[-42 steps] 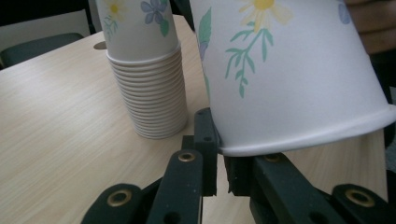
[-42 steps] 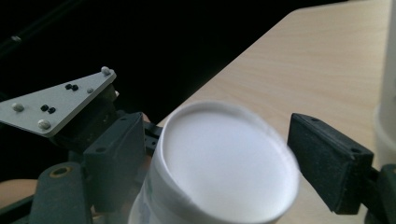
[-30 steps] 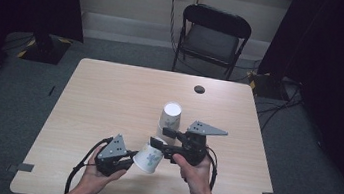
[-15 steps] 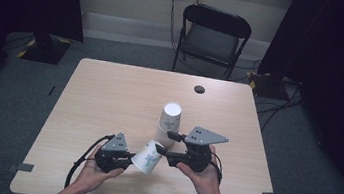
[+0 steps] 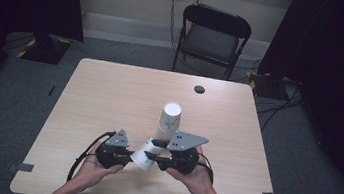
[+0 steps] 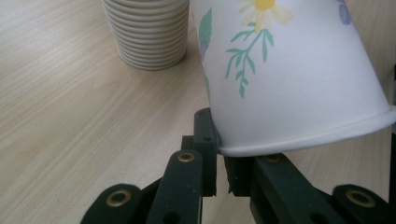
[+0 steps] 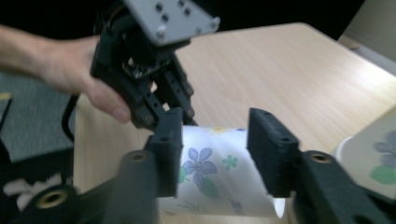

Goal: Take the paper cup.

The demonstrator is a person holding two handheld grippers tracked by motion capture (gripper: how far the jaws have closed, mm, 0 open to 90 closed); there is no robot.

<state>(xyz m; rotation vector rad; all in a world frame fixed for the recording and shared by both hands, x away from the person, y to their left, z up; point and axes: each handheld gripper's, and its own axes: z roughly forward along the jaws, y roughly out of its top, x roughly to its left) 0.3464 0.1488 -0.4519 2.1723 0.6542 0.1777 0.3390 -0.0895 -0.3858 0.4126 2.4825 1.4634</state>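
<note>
The right tool (image 5: 153, 151) has swung open around the loose cup (image 5: 144, 157) – rim pinched in the left tool (image 5: 128, 156) – so a handover near the tabletop's front edge looks underway

- Paper cup (image 6: 299, 79) in left gripper view: top cut off by pic edge, so its far end can't be seen.
- Cup stack (image 6: 147, 32) behind it: top cut off too.
- Right gripper view: cup's near end is hidden under the right gripper (image 7: 215, 154).
- Small dark round thing (image 5: 199, 89) on table (image 5: 110, 94), high view: too small to tell what it is.
</note>
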